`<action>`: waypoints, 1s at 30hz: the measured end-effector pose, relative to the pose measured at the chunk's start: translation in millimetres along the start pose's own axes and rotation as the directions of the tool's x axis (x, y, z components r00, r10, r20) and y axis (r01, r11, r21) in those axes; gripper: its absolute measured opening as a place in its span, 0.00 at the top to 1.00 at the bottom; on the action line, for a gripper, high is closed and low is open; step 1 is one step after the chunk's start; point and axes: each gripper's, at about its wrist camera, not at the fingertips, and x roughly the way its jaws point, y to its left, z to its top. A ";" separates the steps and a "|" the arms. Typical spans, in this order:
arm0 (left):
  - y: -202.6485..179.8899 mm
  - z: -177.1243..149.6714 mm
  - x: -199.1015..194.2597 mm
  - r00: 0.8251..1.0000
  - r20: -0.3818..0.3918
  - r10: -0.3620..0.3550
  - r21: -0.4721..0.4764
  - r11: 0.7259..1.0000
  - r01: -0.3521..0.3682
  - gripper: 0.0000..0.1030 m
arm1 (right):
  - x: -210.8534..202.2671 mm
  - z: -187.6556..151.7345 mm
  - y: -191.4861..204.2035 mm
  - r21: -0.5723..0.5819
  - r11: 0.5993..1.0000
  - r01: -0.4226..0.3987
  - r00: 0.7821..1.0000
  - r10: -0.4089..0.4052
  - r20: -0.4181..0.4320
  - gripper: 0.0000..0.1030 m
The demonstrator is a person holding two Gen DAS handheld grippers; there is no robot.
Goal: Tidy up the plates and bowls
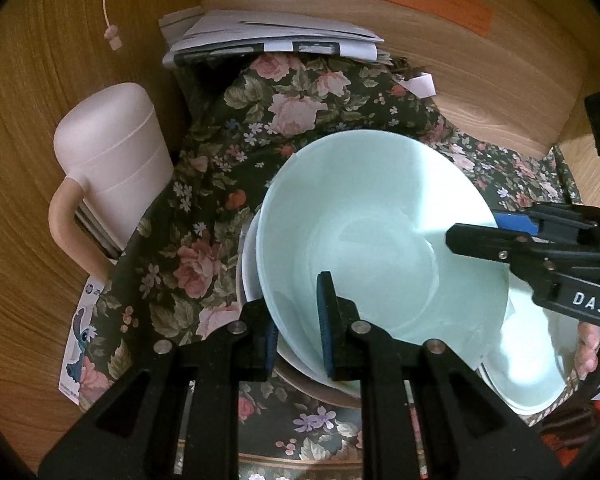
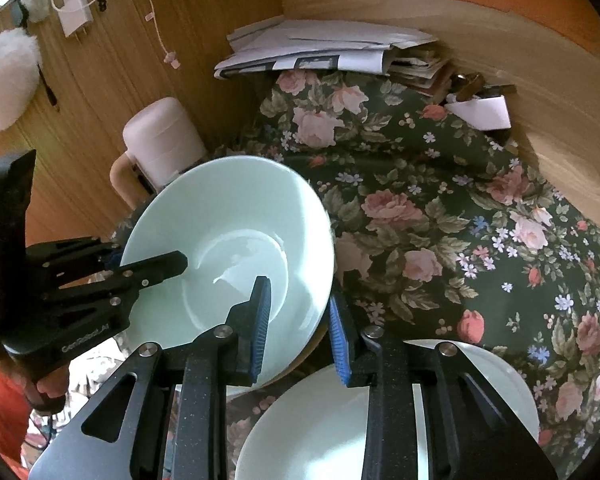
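A dark floral cloth covers the surface in a wooden corner, with a pile of papers at the back and a pink jug at the side. The pale green bowl is held tilted above a white dish, probably to nest it there. The left gripper and right gripper each straddle its rim, one pad inside, apparently gripping from opposite sides, while another bowl waits below.
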 end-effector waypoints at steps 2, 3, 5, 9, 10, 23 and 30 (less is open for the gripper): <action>-0.5 1.7 0.9 1.000 0.001 0.011 -0.001 1.000 -0.011 0.83 | -2.4 0.1 -1.7 0.003 1.000 0.006 1.000 -0.006 0.008 0.72; -0.6 2.6 1.3 1.000 0.001 0.013 -0.003 1.000 -0.013 0.83 | -3.3 0.1 -2.5 0.005 1.000 0.003 1.000 -0.003 0.013 0.68; -0.6 5.0 2.1 1.000 0.001 0.019 -0.003 1.000 -0.019 0.83 | -5.2 0.0 -3.1 0.007 1.000 0.002 1.000 -0.002 0.020 0.63; -2.2 9.9 3.5 1.000 -0.010 0.025 0.002 1.000 -0.025 0.79 | -8.5 -0.4 -3.7 0.006 1.000 0.015 0.999 -0.016 0.034 0.52; -3.0 10.4 3.5 1.000 -0.012 0.023 0.005 1.000 -0.023 0.78 | -9.1 -0.4 -4.1 0.008 1.000 0.015 0.999 -0.015 0.037 0.52; -2.8 17.9 -4.6 0.999 -0.046 0.021 0.024 1.000 -0.020 0.74 | -12.9 -0.2 -9.5 0.021 1.000 0.010 0.999 -0.011 0.041 0.45; 0.1 21.7 -27.1 0.998 0.033 0.049 0.031 0.998 -0.050 0.60 | -9.6 -0.3 -12.6 0.024 1.000 -0.002 1.000 0.001 0.022 0.45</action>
